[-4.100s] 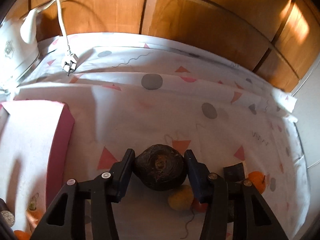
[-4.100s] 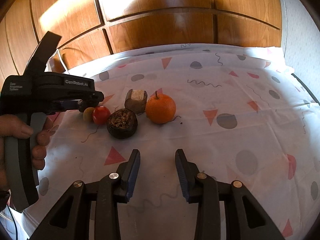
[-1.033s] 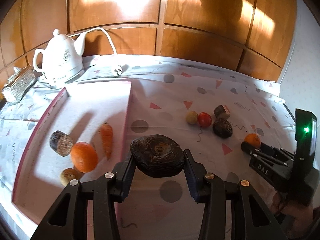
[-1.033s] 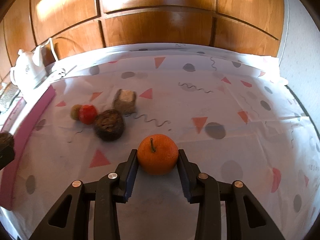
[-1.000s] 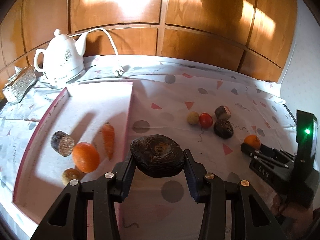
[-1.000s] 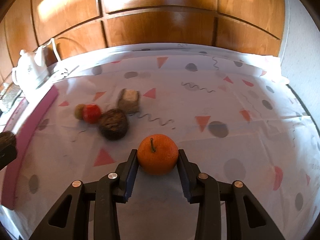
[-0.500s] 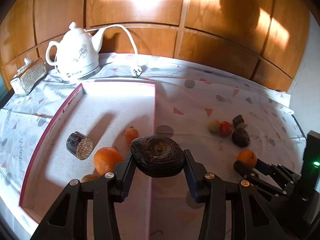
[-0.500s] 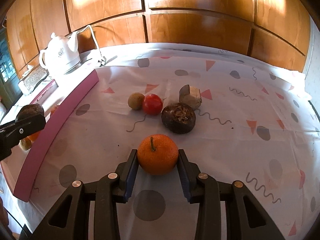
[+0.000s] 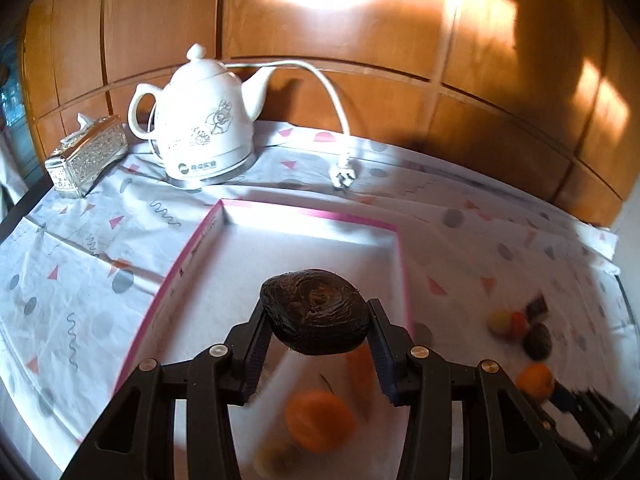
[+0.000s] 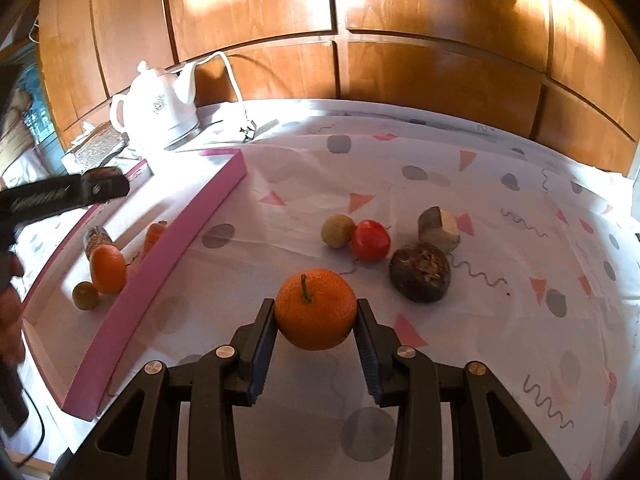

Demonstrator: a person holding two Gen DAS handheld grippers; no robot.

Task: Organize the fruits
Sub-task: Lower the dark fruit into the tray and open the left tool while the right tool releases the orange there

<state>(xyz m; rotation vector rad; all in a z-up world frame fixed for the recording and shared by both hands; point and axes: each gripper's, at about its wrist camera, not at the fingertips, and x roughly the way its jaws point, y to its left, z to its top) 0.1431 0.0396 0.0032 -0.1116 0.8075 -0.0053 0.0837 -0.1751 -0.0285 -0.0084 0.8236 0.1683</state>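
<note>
We see the left tool (image 9: 318, 332) clamped on a dark, wrinkled, flattish fruit (image 9: 316, 316) over the pink-rimmed white tray (image 9: 312, 213). Right tool (image 10: 316, 330) grips a round, dimpled orange (image 10: 315, 309) with stub stem above the patterned cloth surface (image 10: 500, 320), near a smooth red tomato (image 10: 371, 239).

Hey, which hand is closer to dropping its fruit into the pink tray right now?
Left. Its gripper already holds the dark fruit over the pink tray, while the right gripper's orange hangs over the tablecloth.
</note>
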